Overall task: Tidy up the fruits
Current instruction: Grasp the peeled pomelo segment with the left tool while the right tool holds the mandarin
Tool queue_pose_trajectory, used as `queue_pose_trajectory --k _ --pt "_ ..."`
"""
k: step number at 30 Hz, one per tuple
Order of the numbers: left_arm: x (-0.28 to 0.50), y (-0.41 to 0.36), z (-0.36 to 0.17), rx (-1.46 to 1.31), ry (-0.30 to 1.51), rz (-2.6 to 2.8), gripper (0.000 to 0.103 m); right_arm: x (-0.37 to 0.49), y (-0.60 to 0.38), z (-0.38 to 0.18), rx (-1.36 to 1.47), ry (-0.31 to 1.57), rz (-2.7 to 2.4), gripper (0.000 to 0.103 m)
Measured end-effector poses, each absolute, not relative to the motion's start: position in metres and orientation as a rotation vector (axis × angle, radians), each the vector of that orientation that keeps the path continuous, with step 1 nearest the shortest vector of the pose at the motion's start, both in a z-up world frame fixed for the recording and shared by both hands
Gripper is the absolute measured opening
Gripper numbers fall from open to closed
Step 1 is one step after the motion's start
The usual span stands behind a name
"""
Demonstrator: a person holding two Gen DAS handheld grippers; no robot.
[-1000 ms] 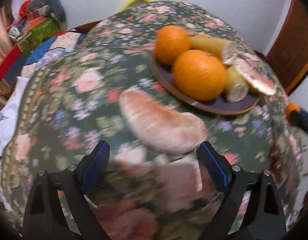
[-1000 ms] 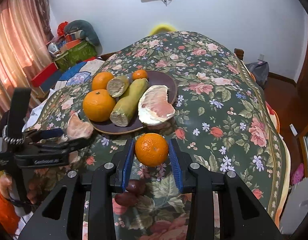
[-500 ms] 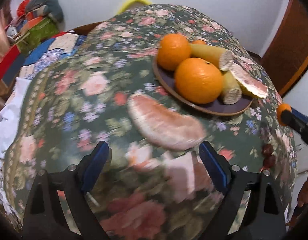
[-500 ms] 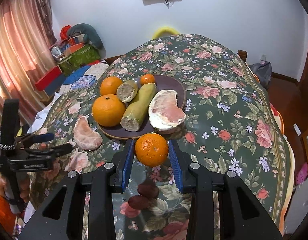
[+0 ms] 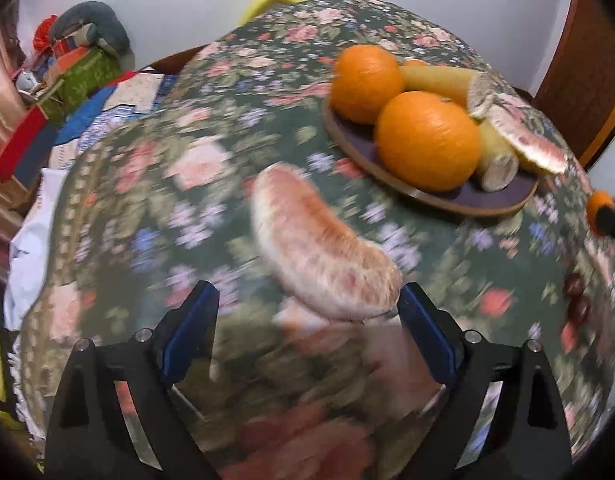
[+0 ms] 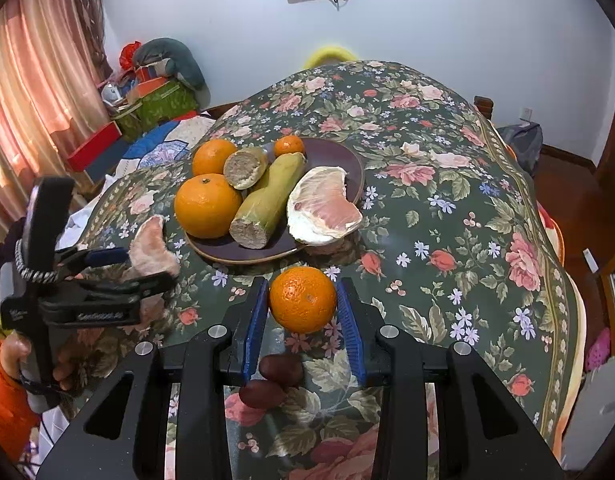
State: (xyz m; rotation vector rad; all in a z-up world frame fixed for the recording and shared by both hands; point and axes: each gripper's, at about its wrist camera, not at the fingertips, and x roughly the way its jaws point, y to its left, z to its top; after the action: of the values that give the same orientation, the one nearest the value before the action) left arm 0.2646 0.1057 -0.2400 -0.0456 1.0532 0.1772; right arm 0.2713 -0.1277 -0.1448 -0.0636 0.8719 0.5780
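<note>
Near the left edge of the table (image 6: 487, 208), on the floral cloth: left tool (image 5: 307, 328) spread wide, blue pads either side of a peeled pomelo segment (image 5: 319, 252) and not yet pressing it; segment lying on the cloth just left of the plate (image 6: 339, 156). Nearer and to the right: right tool (image 6: 303, 316) pinching a small mandarin (image 6: 302, 299), held just above the cloth at the near rim of the plate. Already on the plate: two large oranges (image 6: 207, 205), a small mandarin at the far side, two cut sugarcane pieces (image 6: 267, 200) and a larger pomelo wedge (image 6: 323, 208). Two dark red dates (image 6: 273, 376) loose on the cloth beneath the right tool.

Step judged in hand: gathering stray fruit onto the plate. Next move likely called for: left pads closing gently on the soft segment, mandarin carried forward to a bare spot on the plate.

Writing: pale lettering on the left tool's side, too small to read.
</note>
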Motion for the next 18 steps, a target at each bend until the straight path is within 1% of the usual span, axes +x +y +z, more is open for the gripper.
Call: queue_pose_trajectory --k 2,6,7,11,13,15,17,18 --pt "0.257 0.115 -0.237 -0.046 1.056 0.191 0.093 0.271 -0.128 -0.144 -0.058 0.867 0.58 0.032" --pt "0.251 0.12 -0.23 -0.07 1.058 0.17 0.087 0.274 -0.127 -0.143 -0.046 0.863 0.578 0.032" --pt "0.252 0.12 -0.227 -0.09 1.049 0.164 0.085 0.275 -0.127 -0.143 -0.039 0.864 0.578 0.032" --pt "0.268 0.119 -0.228 -0.14 1.048 0.165 0.083 0.276 -0.126 -0.141 -0.032 0.86 0.581 0.032" --pt "0.281 0.121 -0.233 -0.157 1.059 0.183 0.076 0.276 -0.125 -0.14 -0.035 0.859 0.583 0.032" --pt "0.292 0.124 -0.236 -0.172 1.053 0.197 0.075 0.276 -0.125 -0.14 -0.042 0.856 0.587 0.032" --pt "0.298 0.122 -0.237 -0.166 1.046 0.201 0.07 0.277 -0.122 -0.139 -0.053 0.851 0.59 0.032" --pt "0.3 0.121 -0.238 -0.156 1.044 0.202 0.066 0.277 -0.121 -0.139 -0.056 0.848 0.591 0.032"
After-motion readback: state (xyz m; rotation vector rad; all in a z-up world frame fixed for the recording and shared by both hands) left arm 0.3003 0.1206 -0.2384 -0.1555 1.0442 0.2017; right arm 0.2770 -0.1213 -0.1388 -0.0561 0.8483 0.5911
